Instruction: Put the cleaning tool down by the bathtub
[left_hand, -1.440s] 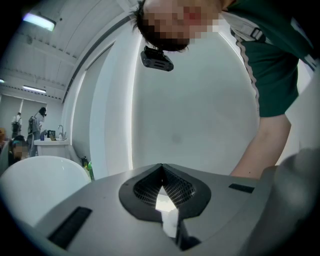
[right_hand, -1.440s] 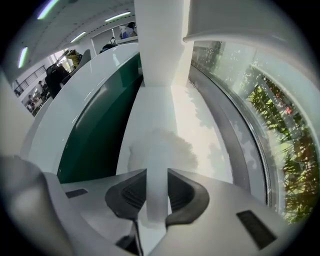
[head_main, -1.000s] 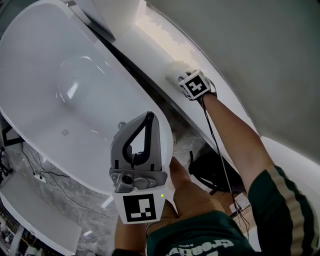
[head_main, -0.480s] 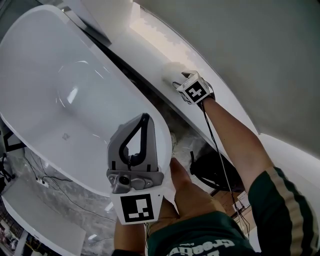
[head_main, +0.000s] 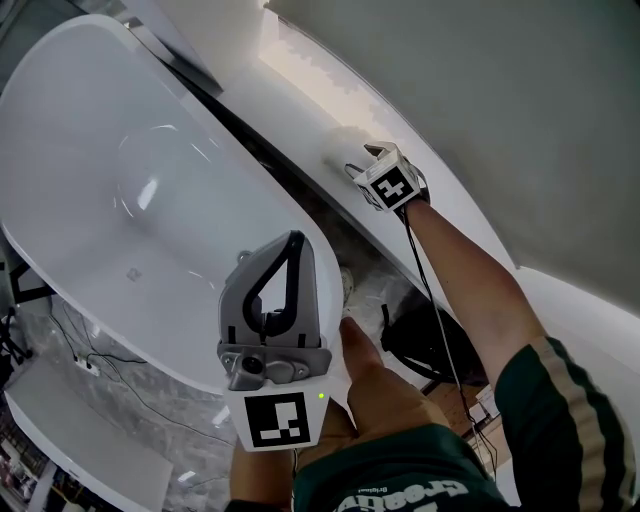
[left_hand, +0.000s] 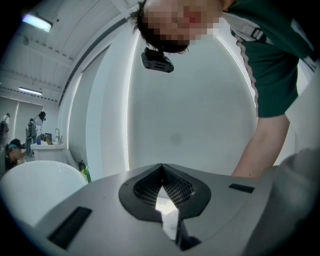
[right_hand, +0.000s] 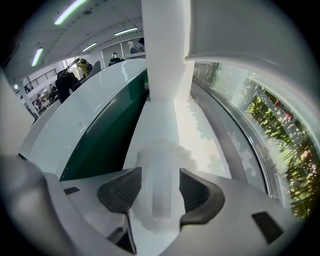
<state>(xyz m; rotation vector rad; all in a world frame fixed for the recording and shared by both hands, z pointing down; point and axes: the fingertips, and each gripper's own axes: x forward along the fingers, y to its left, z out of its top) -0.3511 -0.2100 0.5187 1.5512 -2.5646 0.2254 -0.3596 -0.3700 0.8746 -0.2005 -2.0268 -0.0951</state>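
Note:
A white fluffy cleaning tool (head_main: 342, 143) lies on the white ledge (head_main: 300, 70) beside the white bathtub (head_main: 90, 120). My right gripper (head_main: 356, 162) points down over it. In the right gripper view the tool (right_hand: 161, 157) rests on the ledge (right_hand: 200, 130) between the two pads of the right gripper (right_hand: 160, 189); the jaws have just been opening and stand apart around it. My left gripper (head_main: 293, 243) is held near the person's chest over the tub's near rim, away from the tool. In its own view the left gripper (left_hand: 161, 167) is shut, tips together, with nothing in it.
A dark object (head_main: 430, 340) and cables lie on the floor in the gap between tub and ledge. More cables (head_main: 100, 360) run over the marble floor left of the tub. A window with greenery (right_hand: 270, 125) borders the ledge.
The right gripper's marker cube has tilted a little and shifted slightly along the ledge over the tool. The left gripper has hardly moved.

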